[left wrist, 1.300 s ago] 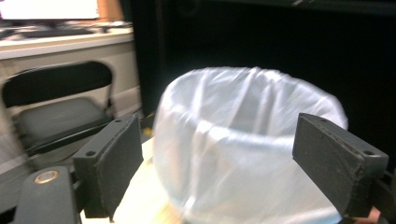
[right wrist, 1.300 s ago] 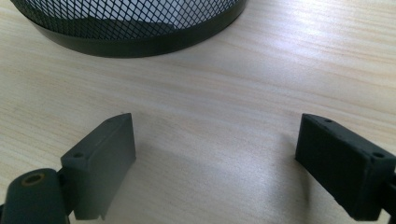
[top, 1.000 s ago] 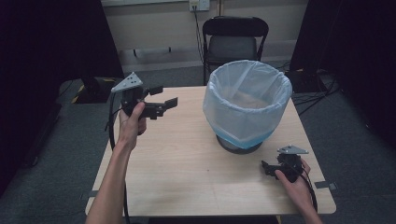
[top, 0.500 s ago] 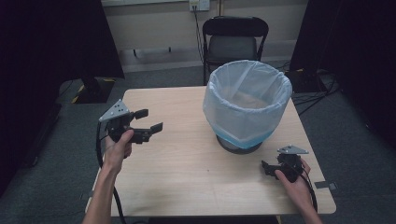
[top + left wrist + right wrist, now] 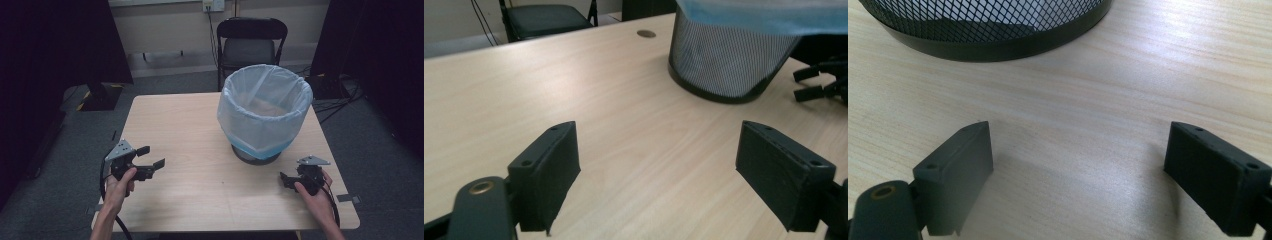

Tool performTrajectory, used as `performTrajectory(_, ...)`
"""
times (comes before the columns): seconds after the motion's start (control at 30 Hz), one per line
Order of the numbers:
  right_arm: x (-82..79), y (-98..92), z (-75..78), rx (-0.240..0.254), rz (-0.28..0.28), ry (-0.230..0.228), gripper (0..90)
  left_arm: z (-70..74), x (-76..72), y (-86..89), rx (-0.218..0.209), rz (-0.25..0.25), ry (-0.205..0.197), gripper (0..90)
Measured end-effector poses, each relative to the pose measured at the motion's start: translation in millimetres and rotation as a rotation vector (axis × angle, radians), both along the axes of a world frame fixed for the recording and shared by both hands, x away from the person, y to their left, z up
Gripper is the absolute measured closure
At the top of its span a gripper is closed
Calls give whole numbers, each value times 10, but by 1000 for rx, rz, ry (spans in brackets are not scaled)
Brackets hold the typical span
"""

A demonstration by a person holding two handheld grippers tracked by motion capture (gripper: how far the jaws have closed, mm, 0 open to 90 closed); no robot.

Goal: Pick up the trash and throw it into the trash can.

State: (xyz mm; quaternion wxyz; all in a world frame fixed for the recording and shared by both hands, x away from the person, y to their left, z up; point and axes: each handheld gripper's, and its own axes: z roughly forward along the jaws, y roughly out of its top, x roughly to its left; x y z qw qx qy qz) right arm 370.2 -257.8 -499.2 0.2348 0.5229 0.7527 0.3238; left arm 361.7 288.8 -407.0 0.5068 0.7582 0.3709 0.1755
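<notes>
On the pale wooden table [image 5: 200, 125], toward its far right part, stands a black mesh bin [image 5: 264, 115] lined with a thin bluish-white bag [image 5: 250, 117] whose top is folded out over the rim and hangs partway down the mesh. At the near left edge of the table the person's left hand [image 5: 120, 187] holds the left gripper [image 5: 151, 157] low over the wood, its jaws pointing across the table toward the bin, spread wide with nothing but bare tabletop between them. Through the left gripper view the bin's dark base ring and mesh wall [image 5: 729, 60] sit well ahead and to the right, with the blue bag edge draped above. At the near right corner the right hand [image 5: 315, 197] holds the right gripper [image 5: 283, 181] just beside the foot of the bin, jaws also standing wide apart and empty, close above the wood. Behind the table a black folding chair [image 5: 251, 42] faces the wall.
</notes>
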Motion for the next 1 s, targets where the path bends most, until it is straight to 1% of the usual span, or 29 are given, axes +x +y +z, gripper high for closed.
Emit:
performTrajectory(0.07,0,0,0,0,0,0,111,-105,-31,16,1,13,17,174)
performTrajectory(0.1,0,0,0,0,0,0,111,-158,-45,23,-6,18,27,171)
performTrajectory(0.13,0,0,0,0,0,0,111,-263,-72,30,12,25,49,175)
performTrajectory(0.17,0,0,0,0,0,0,111,-263,-72,30,12,25,49,175)
performTrajectory(0.2,0,0,0,0,0,0,111,-315,-85,29,24,28,58,175)
performTrajectory(0.23,0,0,0,0,0,0,111,-365,-99,27,24,33,72,173)
performTrajectory(0.3,0,0,0,0,0,0,111,-460,-123,28,35,49,83,169)
performTrajectory(0.33,0,0,0,0,0,0,111,-545,-138,13,64,53,91,169)
performTrajectory(0.37,0,0,0,0,0,0,111,-584,-142,12,86,52,93,169)
performTrajectory(0.43,-1,1,0,0,-1,0,112,-670,-143,13,115,52,120,169)
performTrajectory(0.47,-2,1,0,-1,-1,0,112,-717,-139,18,117,54,134,169)
performTrajectory(0.5,-2,1,0,-1,-1,0,112,-717,-139,18,117,54,134,169)
performTrajectory(0.53,-2,1,0,-1,-1,0,112,-797,-126,22,145,55,160,169)
performTrajectory(0.57,-2,1,0,-1,-1,0,112,-797,-126,22,145,55,160,169)
performTrajectory(0.6,-2,1,0,-1,-1,-1,112,-868,-112,17,163,58,190,169)
performTrajectory(0.63,-2,1,0,-1,-1,-1,112,-868,-112,17,163,58,190,169)
performTrajectory(0.67,-2,1,0,-1,-1,0,112,-924,-107,-8,213,72,187,169)
performTrajectory(0.77,-2,1,0,-1,-1,0,112,-925,-94,-20,223,84,185,154)
performTrajectory(0.8,-2,1,0,0,-1,0,112,-927,-92,-34,236,90,179,154)
performTrajectory(0.83,-2,1,0,-1,-1,0,112,-928,-95,-54,261,92,171,154)
performTrajectory(0.87,-2,1,0,0,-1,0,112,-931,-100,-80,276,103,165,153)
performTrajectory(0.9,-2,1,0,0,-1,0,112,-932,-98,-81,275,108,171,137)
performTrajectory(1.0,-2,1,0,0,-2,0,112,-932,-98,-80,273,106,173,132)
